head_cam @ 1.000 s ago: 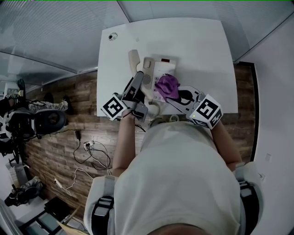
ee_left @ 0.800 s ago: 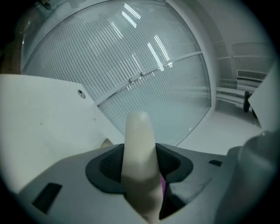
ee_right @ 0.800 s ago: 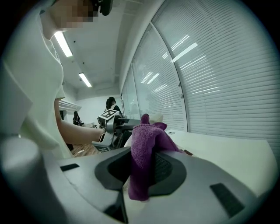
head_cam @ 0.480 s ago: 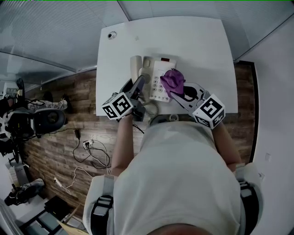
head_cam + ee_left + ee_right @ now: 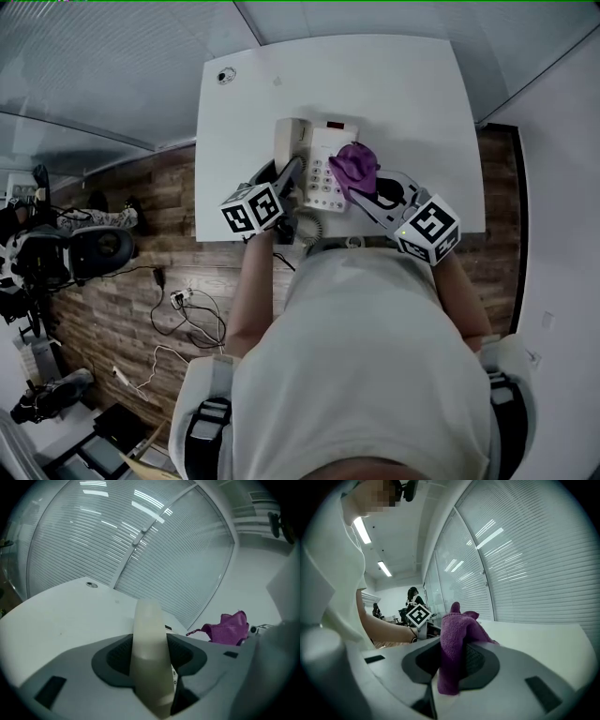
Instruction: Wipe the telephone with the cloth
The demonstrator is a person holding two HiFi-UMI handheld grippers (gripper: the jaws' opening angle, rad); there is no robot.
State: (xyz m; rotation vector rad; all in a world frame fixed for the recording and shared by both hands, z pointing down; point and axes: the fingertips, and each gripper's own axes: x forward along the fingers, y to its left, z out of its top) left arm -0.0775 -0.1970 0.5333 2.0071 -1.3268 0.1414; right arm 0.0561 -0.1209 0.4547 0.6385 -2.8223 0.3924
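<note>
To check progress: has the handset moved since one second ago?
Yes. The handset, in the left gripper, came rightward to the telephone base, fixed on the table.

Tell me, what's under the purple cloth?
The cloth, pinched in the right gripper, sits over the right side of the telephone. The keypad shows beside it. The part straight beneath is covered, so I can't tell if they touch.

The handset [image 5: 149, 653] hides nearly all the telephone keypad [image 5: 174, 674] (just two digits peek past it).
</note>
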